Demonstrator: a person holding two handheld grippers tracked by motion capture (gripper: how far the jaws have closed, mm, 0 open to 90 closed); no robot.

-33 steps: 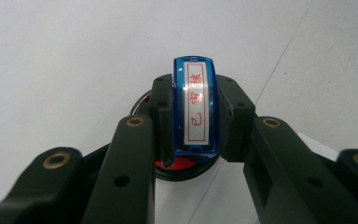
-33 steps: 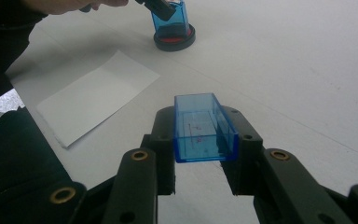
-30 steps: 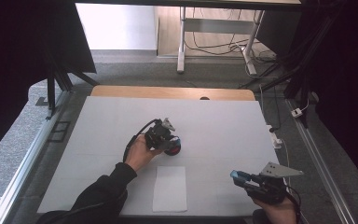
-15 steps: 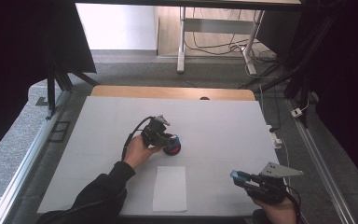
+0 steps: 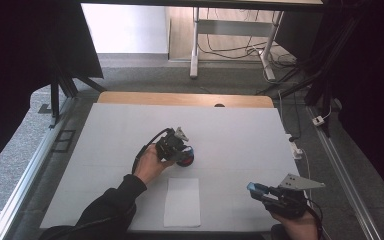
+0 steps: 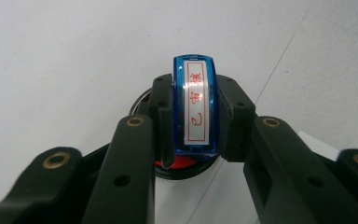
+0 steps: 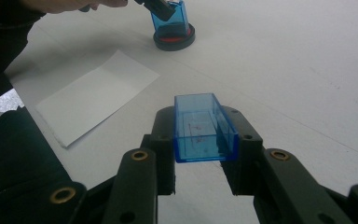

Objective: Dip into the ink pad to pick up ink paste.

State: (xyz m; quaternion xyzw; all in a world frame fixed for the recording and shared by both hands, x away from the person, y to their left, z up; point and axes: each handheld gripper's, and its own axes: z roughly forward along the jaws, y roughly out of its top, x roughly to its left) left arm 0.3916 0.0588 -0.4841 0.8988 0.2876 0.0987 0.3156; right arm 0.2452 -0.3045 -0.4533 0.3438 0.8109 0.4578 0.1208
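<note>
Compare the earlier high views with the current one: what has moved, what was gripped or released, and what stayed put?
Little has changed. The left gripper stays shut on the blue stamp over the red ink pad, shifting only slightly. The right gripper keeps holding the blue cap near the table's front edge. The paper stayed put. Nothing was released.

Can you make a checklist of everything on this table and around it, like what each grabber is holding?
Surface: white table top, wooden strip along the far edge.
Job's things: blue stamp pressed on a round red ink pad; blue stamp cap; sheet of paper lying flat near the front edge.
Clutter: nothing seen.
Grippers: left gripper shut on the stamp; right gripper shut on the cap, held at the front right.
Cables: black cable looping from the left gripper; wires on the floor beyond the table.
Surroundings: dark curtains at both sides, grey floor.
</note>
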